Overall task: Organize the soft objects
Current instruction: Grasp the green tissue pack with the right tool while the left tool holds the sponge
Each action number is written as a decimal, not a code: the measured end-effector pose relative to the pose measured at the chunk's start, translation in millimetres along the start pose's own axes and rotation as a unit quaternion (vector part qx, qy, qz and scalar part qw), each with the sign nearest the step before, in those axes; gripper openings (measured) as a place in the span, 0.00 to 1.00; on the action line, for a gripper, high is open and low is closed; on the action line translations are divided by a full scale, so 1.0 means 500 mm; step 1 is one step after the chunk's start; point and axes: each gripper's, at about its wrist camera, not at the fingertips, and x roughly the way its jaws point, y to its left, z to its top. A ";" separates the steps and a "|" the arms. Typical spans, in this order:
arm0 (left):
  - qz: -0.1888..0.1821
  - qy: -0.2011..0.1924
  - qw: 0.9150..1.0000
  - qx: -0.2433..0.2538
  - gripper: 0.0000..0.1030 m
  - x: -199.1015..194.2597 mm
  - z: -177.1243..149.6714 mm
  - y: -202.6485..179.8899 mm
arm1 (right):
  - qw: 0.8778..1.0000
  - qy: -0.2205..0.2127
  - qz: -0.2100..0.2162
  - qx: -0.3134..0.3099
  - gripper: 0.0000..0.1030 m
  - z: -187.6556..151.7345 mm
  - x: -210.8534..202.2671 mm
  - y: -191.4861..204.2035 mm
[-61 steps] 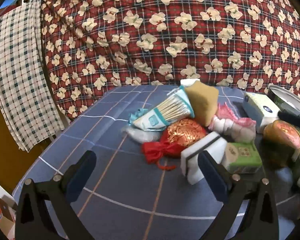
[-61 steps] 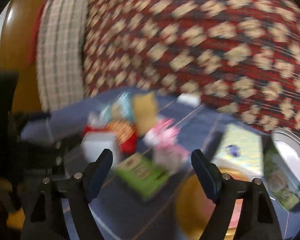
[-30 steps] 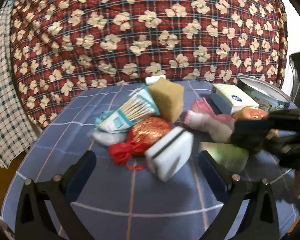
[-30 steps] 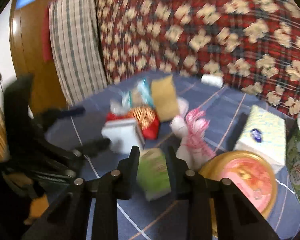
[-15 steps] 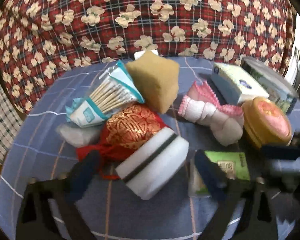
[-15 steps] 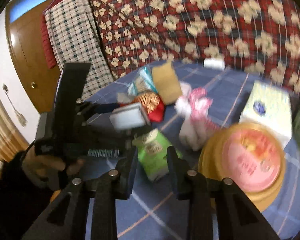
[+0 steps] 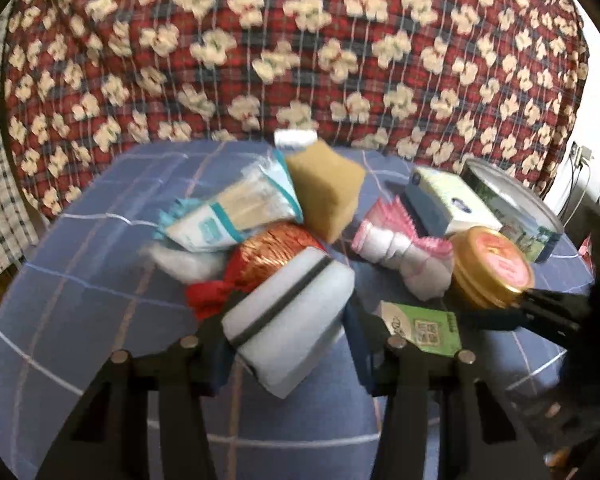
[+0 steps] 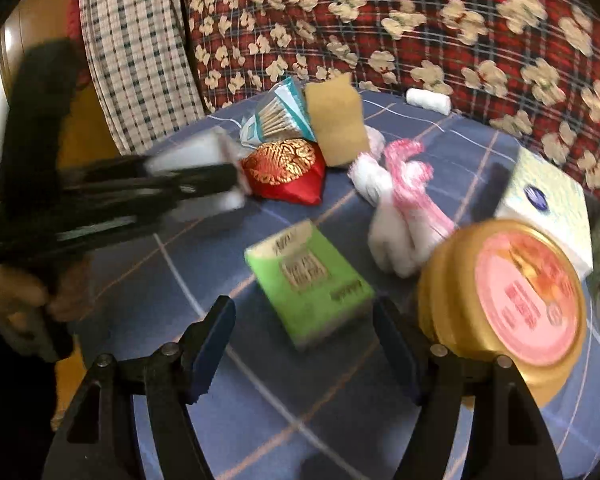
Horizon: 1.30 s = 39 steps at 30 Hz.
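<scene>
My left gripper (image 7: 288, 344) has its two jaws closed against the sides of the white sponge block with the dark stripe (image 7: 286, 314), which sits just in front of the red and gold brocade pouch (image 7: 268, 256); the right wrist view, though blurred there, shows that same left gripper (image 8: 236, 176) reaching in from nine o'clock with the white block (image 8: 192, 156) pinched at its tip. My right gripper (image 8: 304, 336) stands with its jaws spread wide, empty, the green tissue pack (image 8: 308, 276) lying between and just ahead of them on the blue checked tablecloth (image 8: 452, 140). At two o'clock from that pack sits the gold tin with a pink lid (image 8: 504, 288), touching the pink and white cloth bundle (image 8: 400, 204). Further back, around twelve o'clock, the tan sponge (image 8: 336, 118) leans against the cotton swab packet (image 8: 278, 118), with the tissue box (image 8: 544, 204) off at two o'clock.
</scene>
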 end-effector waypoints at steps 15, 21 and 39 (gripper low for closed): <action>0.024 -0.020 0.999 -0.034 0.52 -0.043 0.005 0.056 | 0.999 0.014 -0.028 -0.022 0.61 0.021 0.068 0.028; 0.020 -0.026 0.999 -0.035 0.52 -0.050 0.009 0.047 | 0.997 -0.062 0.040 0.027 0.59 -0.002 -0.018 -0.002; 0.022 -0.023 0.999 -0.013 0.52 -0.041 0.013 -0.006 | 0.990 -0.042 0.068 0.119 0.80 -0.002 -0.014 -0.031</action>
